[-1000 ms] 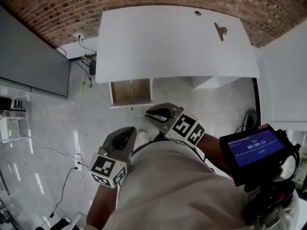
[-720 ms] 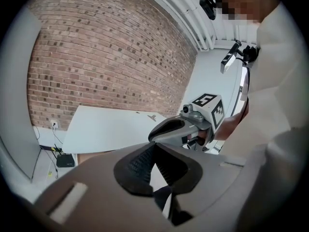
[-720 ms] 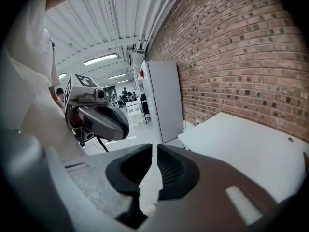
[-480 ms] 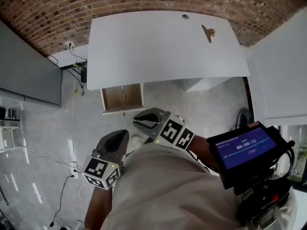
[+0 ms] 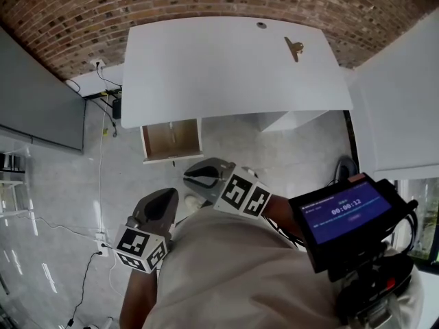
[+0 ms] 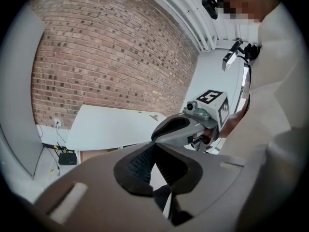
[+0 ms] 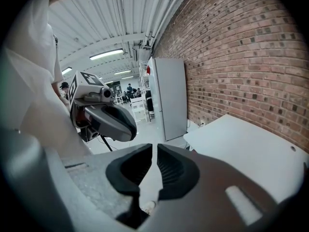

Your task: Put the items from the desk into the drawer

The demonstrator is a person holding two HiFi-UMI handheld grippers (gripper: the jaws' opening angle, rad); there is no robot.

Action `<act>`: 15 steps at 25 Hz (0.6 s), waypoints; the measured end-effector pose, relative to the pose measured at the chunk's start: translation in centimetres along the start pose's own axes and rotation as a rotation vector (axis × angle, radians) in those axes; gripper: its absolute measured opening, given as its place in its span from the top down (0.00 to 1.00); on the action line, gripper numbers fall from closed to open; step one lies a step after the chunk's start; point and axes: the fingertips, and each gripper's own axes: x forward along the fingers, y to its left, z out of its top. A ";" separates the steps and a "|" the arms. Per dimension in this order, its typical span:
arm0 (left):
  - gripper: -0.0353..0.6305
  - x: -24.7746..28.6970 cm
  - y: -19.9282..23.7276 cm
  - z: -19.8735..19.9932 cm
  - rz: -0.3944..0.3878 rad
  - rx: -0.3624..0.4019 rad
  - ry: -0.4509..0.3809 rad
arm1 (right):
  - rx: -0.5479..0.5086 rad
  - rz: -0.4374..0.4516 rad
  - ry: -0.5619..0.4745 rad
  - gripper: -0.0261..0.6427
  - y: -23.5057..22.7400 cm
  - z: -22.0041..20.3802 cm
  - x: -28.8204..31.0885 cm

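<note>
A white desk [image 5: 226, 67] stands against the brick wall, with a small bronze clip [image 5: 293, 48] lying near its far right. Under the desk's left side a wooden drawer [image 5: 171, 139] is pulled open and looks bare inside. My left gripper [image 5: 164, 197] and right gripper [image 5: 199, 173] hover over the floor close to my body, short of the desk. The left gripper [image 6: 154, 146] has its pads together on nothing. In the right gripper view, the right gripper [image 7: 155, 149] shows only a thin slit between its pads and holds nothing.
A dark grey panel [image 5: 41, 101] stands at the left, and a second white table [image 5: 405, 108] at the right. Cables and a black box [image 5: 113, 105] lie on the floor by the wall. A screen device [image 5: 346, 211] hangs at my chest.
The view has shifted, so the desk and drawer sit further left and lower. Both grippers have drifted slightly left with it. Neither has taken hold of anything.
</note>
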 end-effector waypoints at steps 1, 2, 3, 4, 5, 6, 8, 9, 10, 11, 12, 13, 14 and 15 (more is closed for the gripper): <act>0.94 0.0 0.1 -0.1 0.002 0.001 0.001 | -0.003 0.001 0.000 0.91 0.0 0.0 0.0; 0.94 -0.1 0.1 -0.1 0.004 0.003 0.001 | -0.006 0.003 0.000 0.91 0.1 0.0 0.1; 0.94 -0.1 0.2 -0.2 0.007 0.003 0.001 | -0.008 0.004 -0.001 0.91 0.1 0.0 0.1; 0.94 -0.1 0.3 -0.3 0.009 0.003 0.001 | -0.011 0.006 0.000 0.91 0.2 0.0 0.1; 0.94 -0.1 0.3 -0.4 0.011 0.002 0.001 | -0.014 0.008 0.001 0.91 0.2 0.0 0.1; 0.94 -0.2 0.4 -0.5 0.013 0.001 0.001 | -0.017 0.010 0.002 0.91 0.3 0.0 0.2; 0.94 -0.2 0.4 -0.6 0.015 -0.003 0.002 | -0.021 0.012 0.005 0.91 0.3 -0.1 0.2; 0.94 -0.2 0.5 -0.8 0.015 -0.005 0.003 | -0.022 0.011 0.006 0.91 0.4 -0.1 0.2; 0.94 -0.2 0.5 -0.9 0.016 -0.007 0.005 | -0.023 0.010 0.007 0.92 0.4 -0.1 0.2; 0.94 -0.3 0.6 -1.0 0.017 -0.010 0.008 | -0.024 0.009 0.007 0.92 0.4 -0.1 0.3; 0.94 -0.3 0.7 -1.1 0.018 -0.011 0.011 | -0.023 0.010 0.007 0.92 0.4 -0.1 0.3; 0.94 -0.4 0.8 -1.2 0.019 -0.012 0.014 | -0.023 0.010 0.007 0.92 0.5 -0.1 0.3; 0.94 -0.4 0.8 -1.3 0.020 -0.012 0.016 | -0.024 0.011 0.008 0.92 0.5 -0.1 0.3; 0.94 -0.4 0.8 -1.4 0.021 -0.013 0.018 | -0.024 0.012 0.008 0.92 0.6 -0.1 0.3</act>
